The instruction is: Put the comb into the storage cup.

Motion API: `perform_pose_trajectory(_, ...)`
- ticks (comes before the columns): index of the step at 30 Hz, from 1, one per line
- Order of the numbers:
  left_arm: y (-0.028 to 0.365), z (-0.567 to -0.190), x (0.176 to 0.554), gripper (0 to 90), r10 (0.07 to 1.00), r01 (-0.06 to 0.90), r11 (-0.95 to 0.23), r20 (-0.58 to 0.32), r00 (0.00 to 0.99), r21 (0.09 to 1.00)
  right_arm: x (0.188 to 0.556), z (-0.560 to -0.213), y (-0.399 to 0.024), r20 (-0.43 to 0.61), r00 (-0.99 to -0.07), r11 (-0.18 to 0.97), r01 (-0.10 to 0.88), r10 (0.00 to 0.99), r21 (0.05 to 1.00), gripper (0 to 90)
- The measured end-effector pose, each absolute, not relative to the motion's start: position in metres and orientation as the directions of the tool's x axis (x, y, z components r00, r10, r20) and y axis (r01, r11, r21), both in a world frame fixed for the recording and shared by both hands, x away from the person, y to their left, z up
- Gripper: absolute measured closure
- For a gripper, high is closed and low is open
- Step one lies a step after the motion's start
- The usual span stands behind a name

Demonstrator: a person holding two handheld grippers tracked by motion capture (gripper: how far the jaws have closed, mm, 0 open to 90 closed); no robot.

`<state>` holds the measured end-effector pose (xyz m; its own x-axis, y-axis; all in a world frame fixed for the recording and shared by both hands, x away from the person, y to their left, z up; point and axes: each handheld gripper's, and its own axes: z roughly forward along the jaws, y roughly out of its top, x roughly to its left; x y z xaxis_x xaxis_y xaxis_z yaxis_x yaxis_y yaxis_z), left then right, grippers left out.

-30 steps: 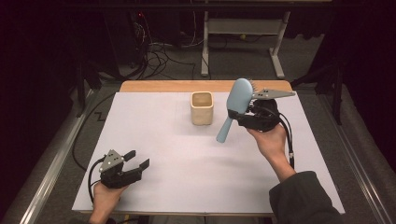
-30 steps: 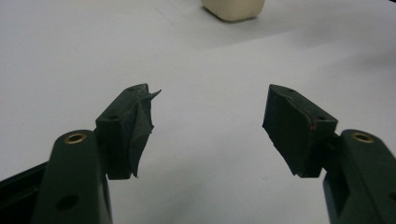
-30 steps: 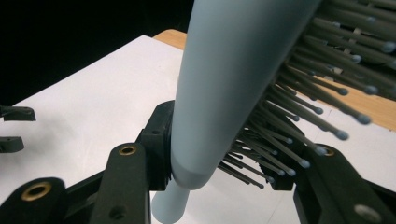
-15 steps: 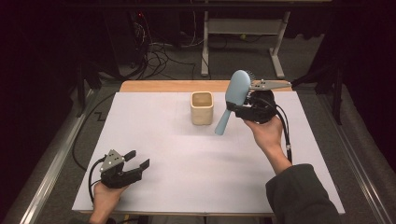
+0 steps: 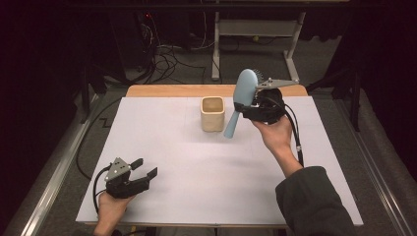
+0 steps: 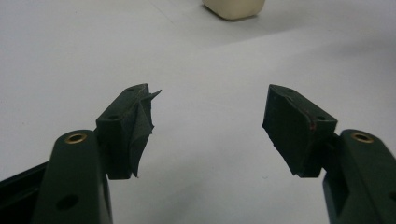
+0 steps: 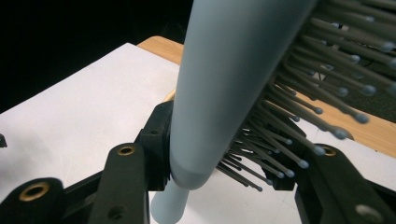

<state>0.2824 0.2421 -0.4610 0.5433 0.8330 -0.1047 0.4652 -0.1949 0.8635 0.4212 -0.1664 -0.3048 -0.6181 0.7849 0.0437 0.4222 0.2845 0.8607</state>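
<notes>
Spreading across most of the high view, the white table [image 5: 196, 196] carried little: a cream cup [image 5: 213, 114] stood upright near its far edge, in front of the strip of bare wood [image 5: 162, 90] behind it, and everything else on the sheet was bare. Compared with a second earlier, the person's right arm [image 5: 314, 201] had shifted the right gripper [image 5: 246, 109] across toward the cup and a little higher, so the blue hairbrush [image 5: 241, 101] now hung just beside the cup's right side instead of well off to the right. The brush was tilted, head up and handle pointing down and toward the cup, its tip close to the cup's wall but apart from it, as far as the high view showed. In the right gripper view the jaws were clamped on the lower end of the brush head [image 7: 224, 93], one pad on the smooth back and the other pressed into the bristles [image 7: 289, 140]. I judged that the brush was being carried to the cup, handle first, and that the handle would have to be lifted above the rim before it could go in. The left gripper [image 5: 142, 173] rested near the table's near left corner, unmoved, its jaws spread wide with nothing between them.
</notes>
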Motion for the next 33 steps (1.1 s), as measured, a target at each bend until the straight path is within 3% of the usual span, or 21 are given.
perform_pose_trajectory(33,0.244,-0.46,0.283,33.8,0.839,0.467,-0.187,-0.108,0.534,0.864,0.44,-0.289,-0.154,0.019,-0.606,0.293,0.412,0.795,0.863,53.0)
